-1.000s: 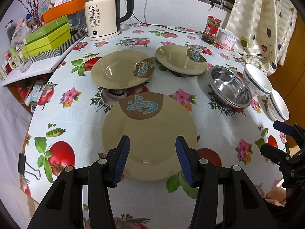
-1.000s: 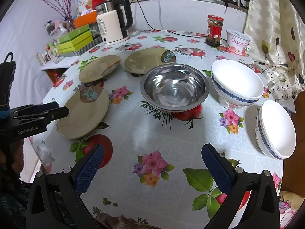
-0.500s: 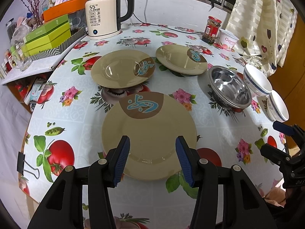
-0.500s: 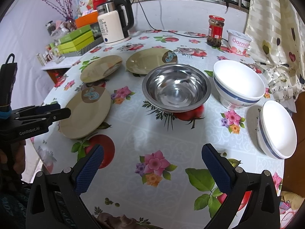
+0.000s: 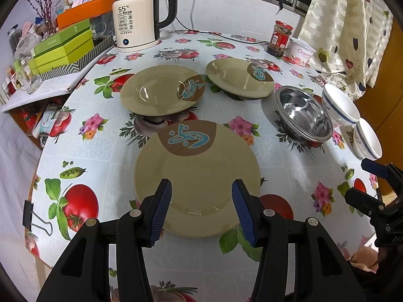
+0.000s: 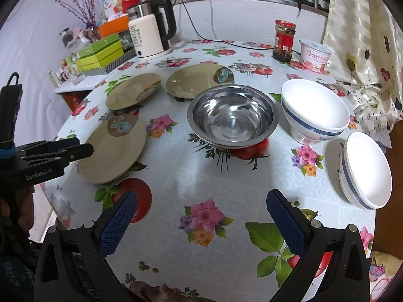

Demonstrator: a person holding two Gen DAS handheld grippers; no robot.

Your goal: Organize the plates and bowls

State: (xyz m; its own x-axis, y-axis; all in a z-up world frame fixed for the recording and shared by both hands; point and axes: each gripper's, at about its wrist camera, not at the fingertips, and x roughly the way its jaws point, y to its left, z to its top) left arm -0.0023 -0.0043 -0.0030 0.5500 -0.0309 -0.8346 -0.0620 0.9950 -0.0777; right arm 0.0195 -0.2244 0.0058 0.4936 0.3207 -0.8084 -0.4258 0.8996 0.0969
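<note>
Steel bowl [image 6: 233,118] sits between tan plates [image 6: 200,80] and white bowls [image 6: 314,110].

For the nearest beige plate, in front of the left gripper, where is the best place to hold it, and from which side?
Grip the near rim of the nearest plate, probably from the table's front edge. It lies flat and thin, so only its edge gives a hold. The left gripper already hangs open over that rim.

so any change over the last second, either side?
Barely any. The right tongs eased slightly toward the steel bowl, open and empty. The left tongs are still open over the nearest plate, not gripping. All plates and bowls stayed put.
</note>
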